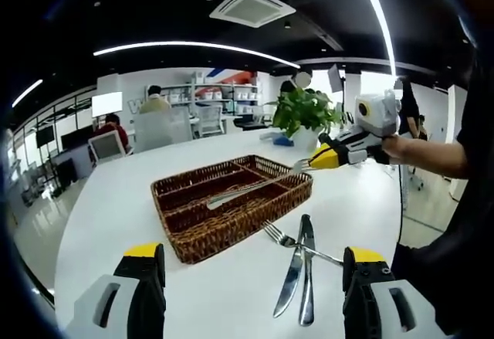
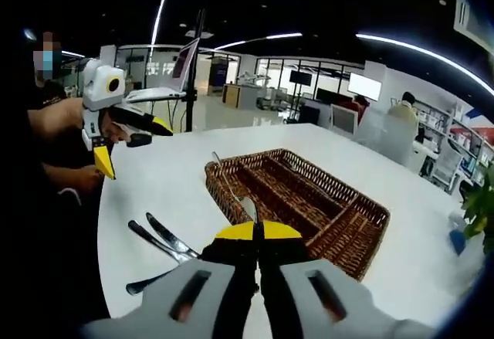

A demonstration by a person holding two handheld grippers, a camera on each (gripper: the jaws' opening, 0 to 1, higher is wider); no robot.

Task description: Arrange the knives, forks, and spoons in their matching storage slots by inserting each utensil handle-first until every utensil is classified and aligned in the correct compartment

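Nearest, the left gripper [image 1: 251, 277] hangs with jaws spread and empty above the white table [image 1: 108, 208]; just ahead of it, on the near side of the wicker tray [image 1: 231, 204], two knives [image 1: 297, 273] and a fork [image 1: 289, 242] lie crossed, waiting. Over the tray, the right gripper [image 2: 258, 231] is pressed together on a spoon [image 2: 231, 192] — a slim silver piece, its handle reaching into a long slot; this looks like the insertion step. Next it likely needs sliding in fully, then letting go. Beyond the tray stands a potted plant [image 1: 305, 111].
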